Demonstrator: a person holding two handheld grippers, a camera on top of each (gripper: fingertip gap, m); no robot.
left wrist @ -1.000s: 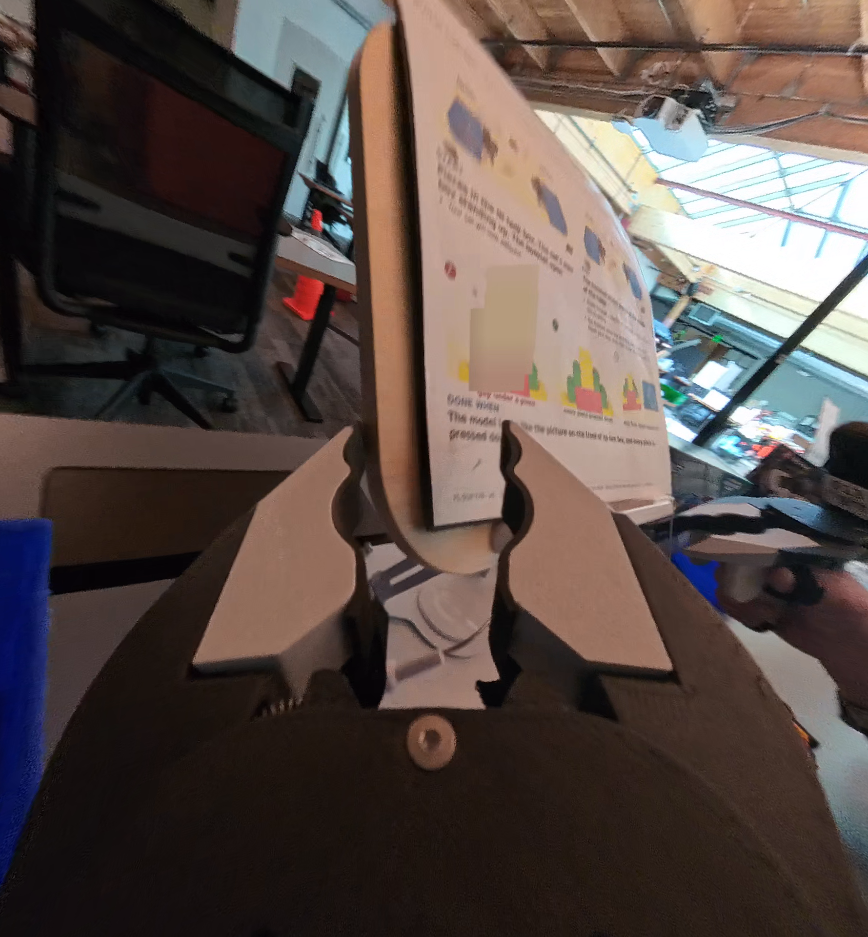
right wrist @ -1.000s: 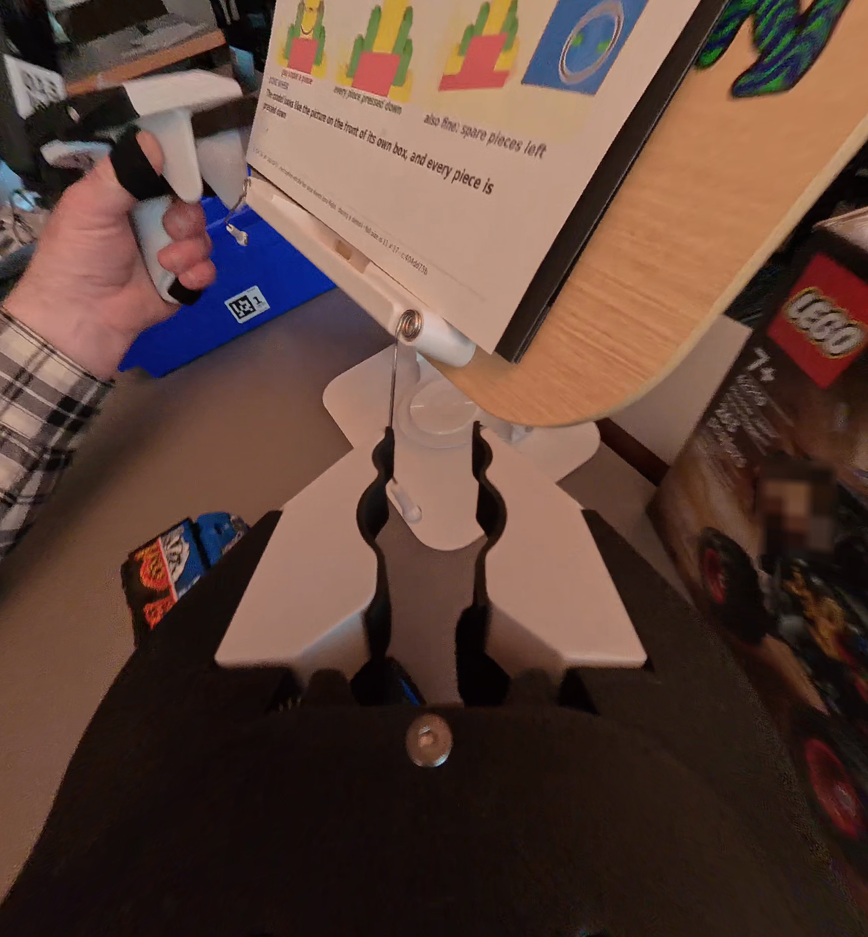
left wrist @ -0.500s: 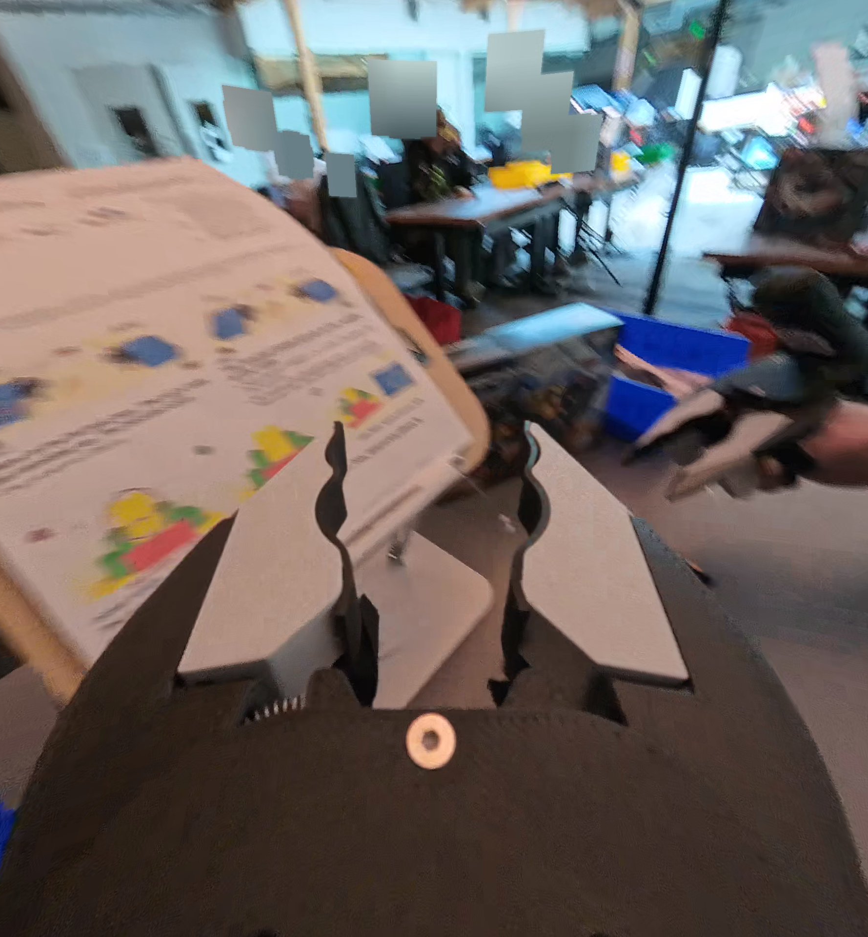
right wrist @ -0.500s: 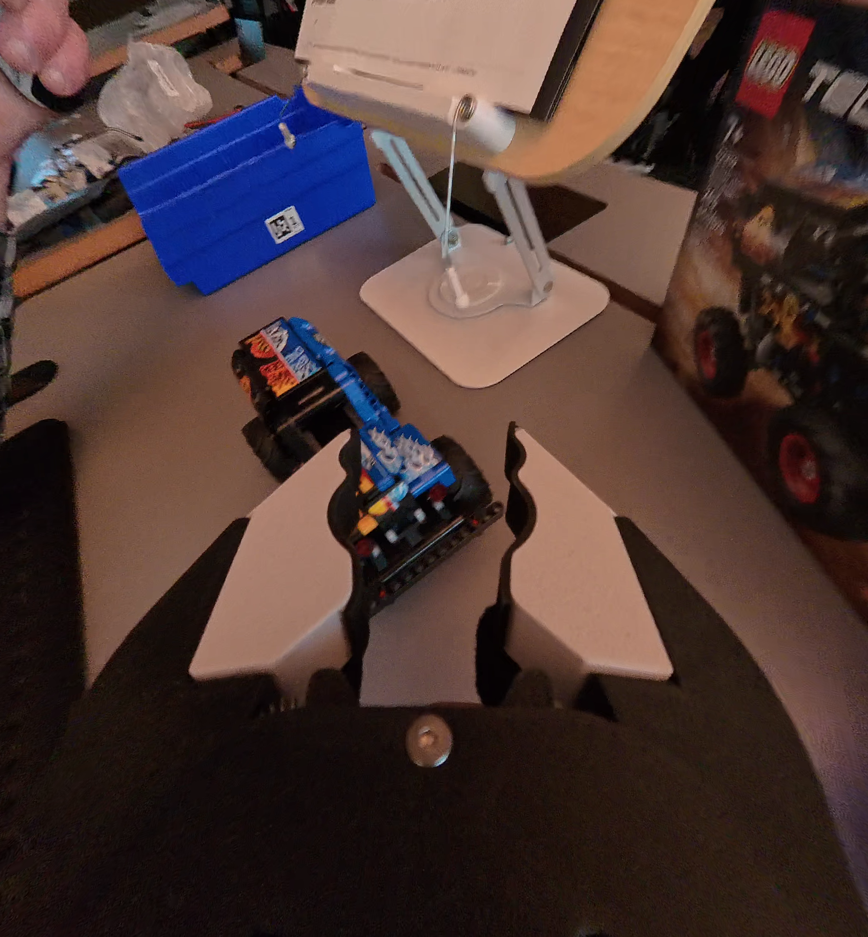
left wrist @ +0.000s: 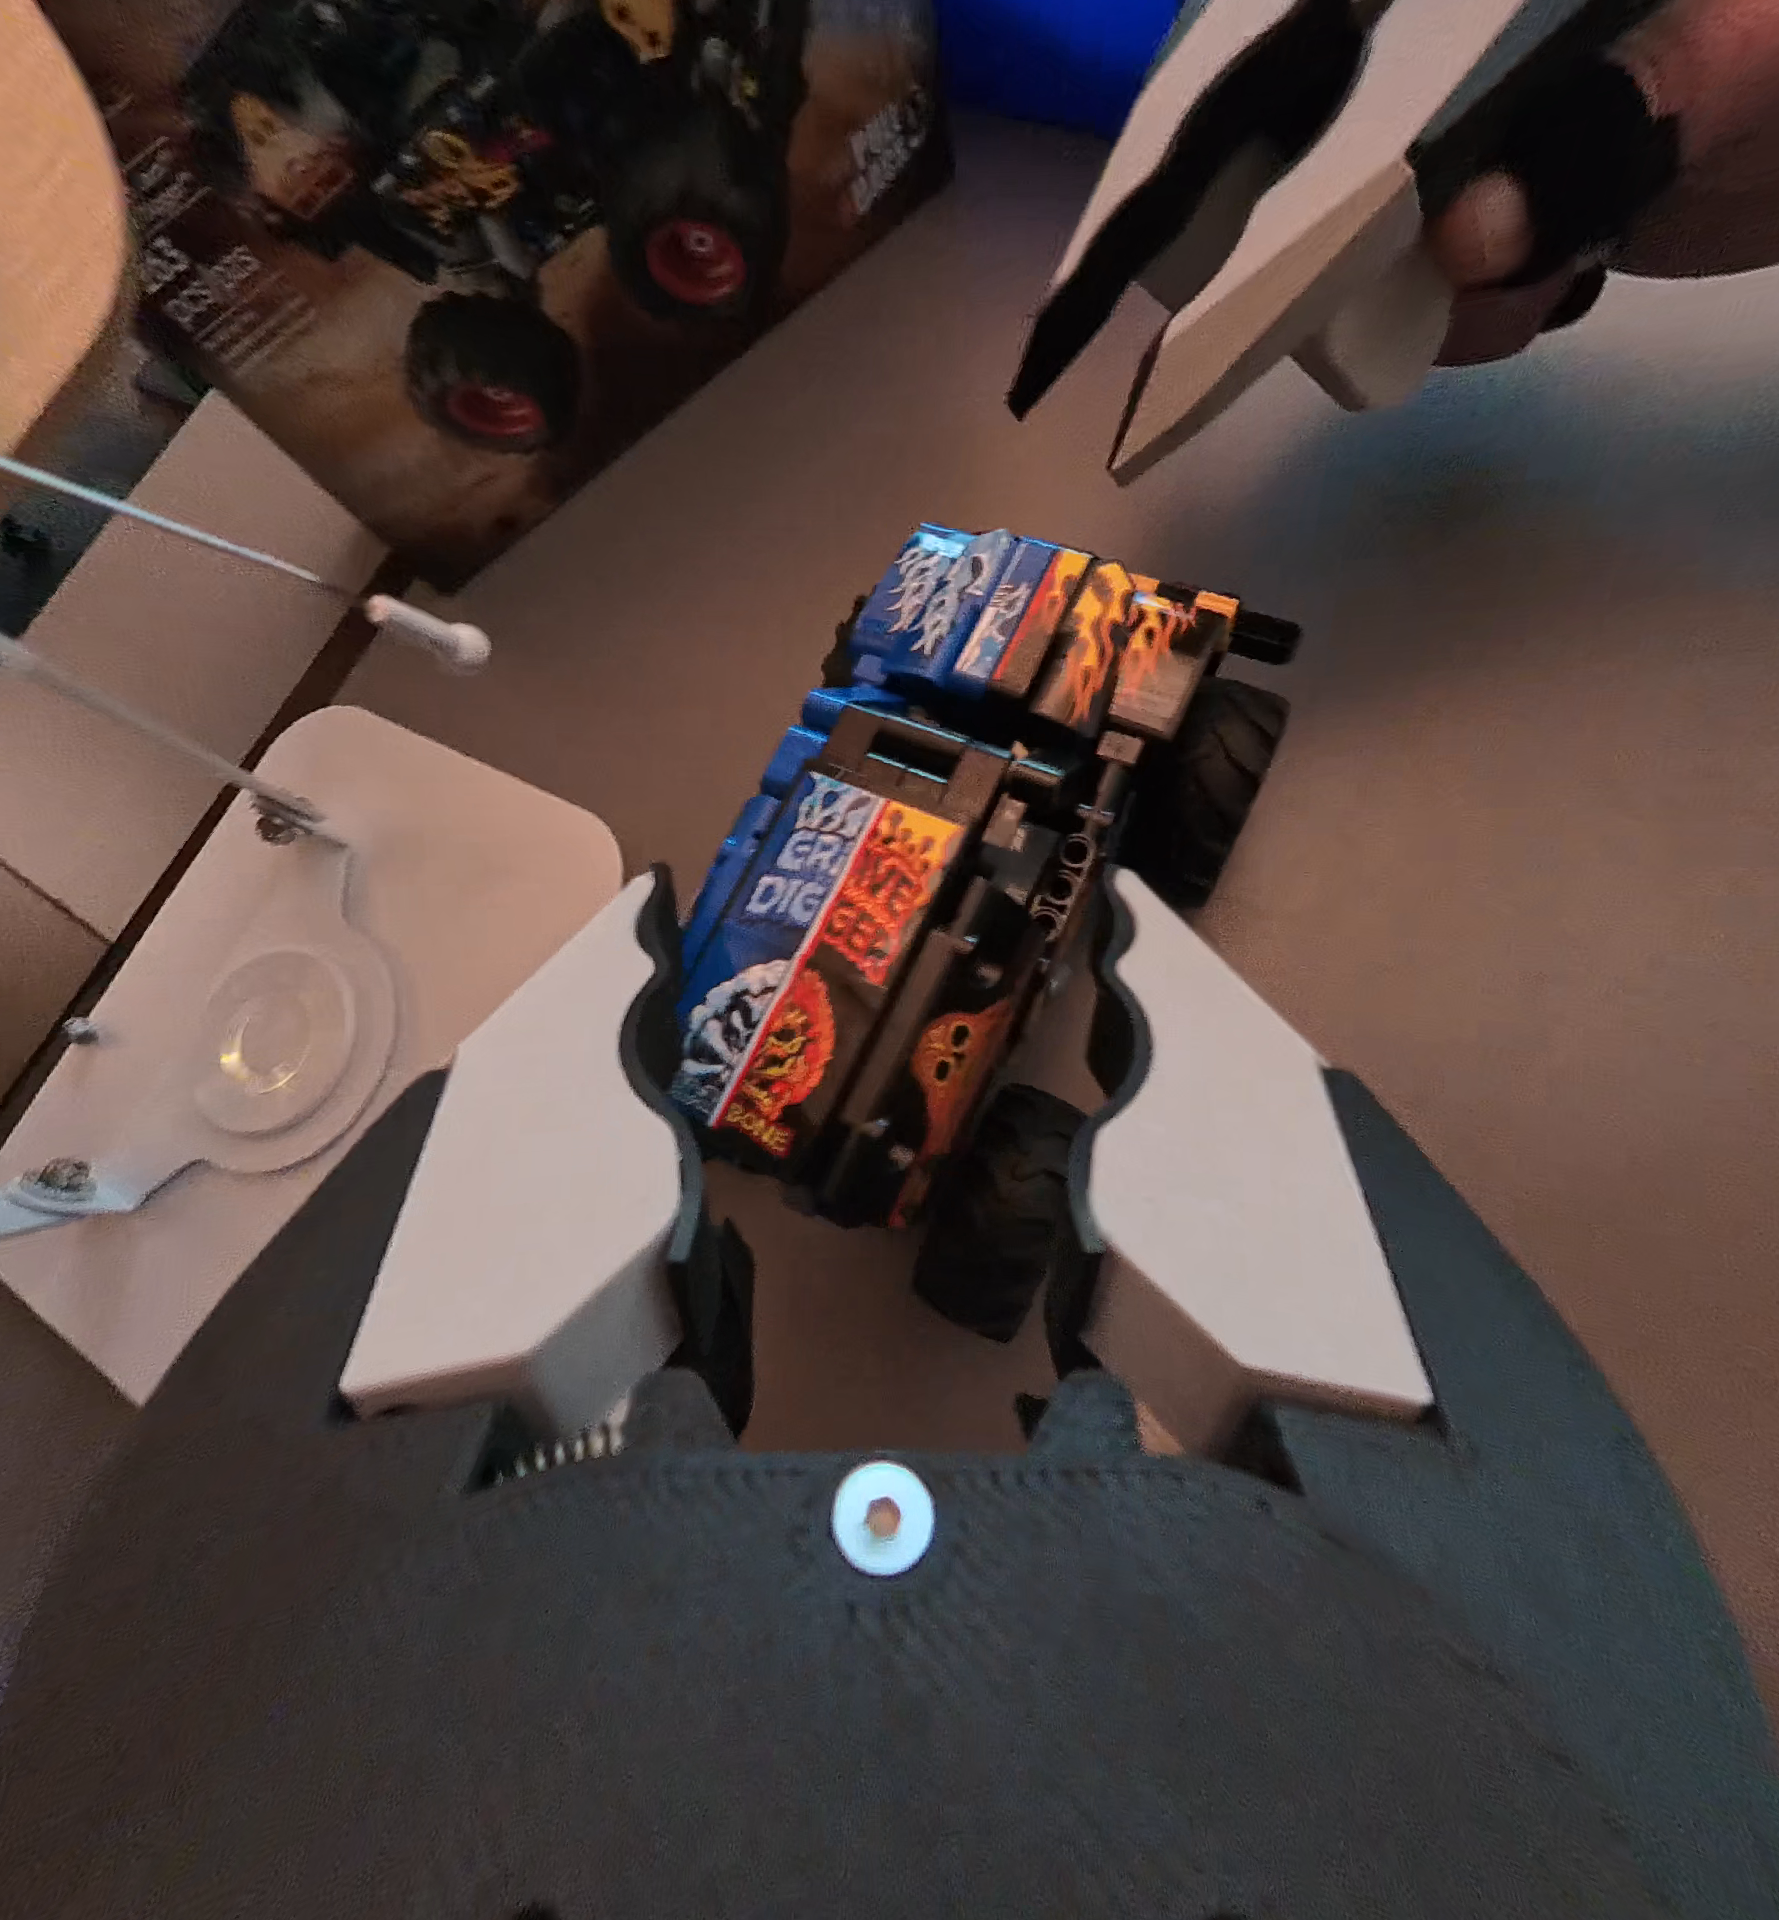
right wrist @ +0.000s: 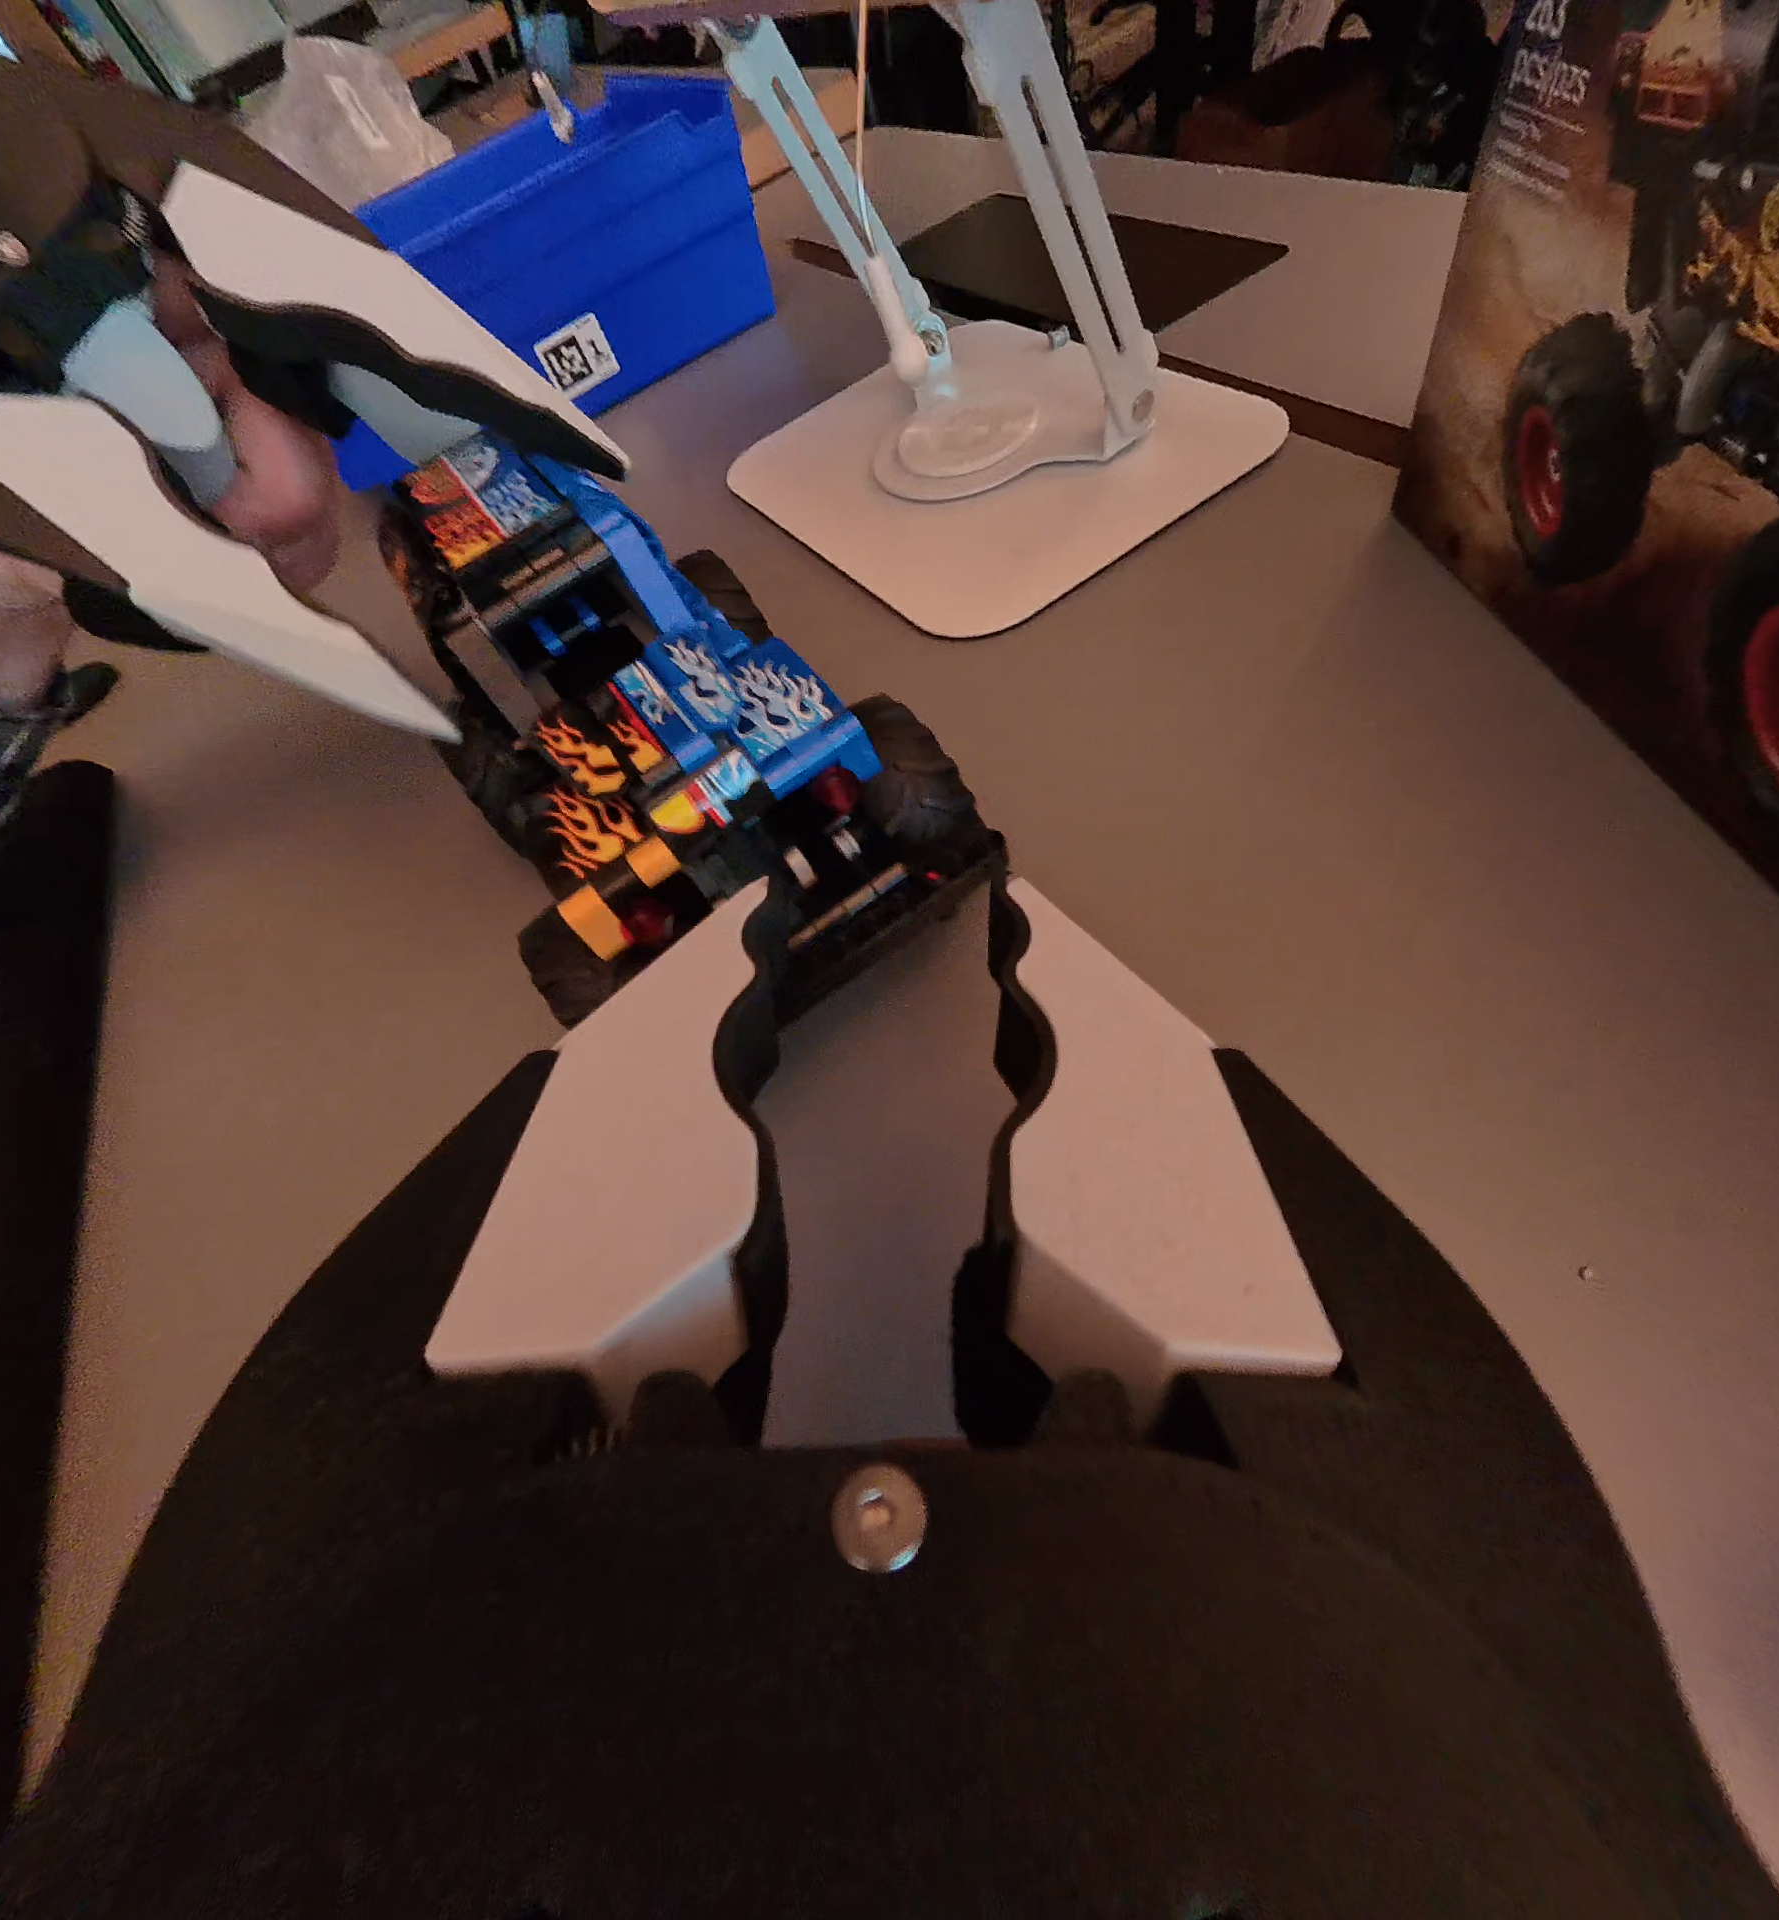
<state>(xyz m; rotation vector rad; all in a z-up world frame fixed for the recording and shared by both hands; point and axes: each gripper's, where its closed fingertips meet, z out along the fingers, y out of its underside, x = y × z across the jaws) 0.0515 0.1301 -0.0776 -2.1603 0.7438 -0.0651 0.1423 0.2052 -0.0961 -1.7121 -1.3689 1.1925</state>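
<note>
Grey table (right wrist: pixel 1280 831) bears one toy truck (left wrist: pixel 947 894) between two open hand-held grippers, left (left wrist: pixel 880 914) and right (right wrist: pixel 880 914).

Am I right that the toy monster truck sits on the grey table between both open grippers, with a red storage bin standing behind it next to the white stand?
Not quite: the storage bin is blue, not red, as the right wrist view shows. The rest holds: the toy monster truck sits on the grey table between the open left gripper and open right gripper, near the white stand.
</note>
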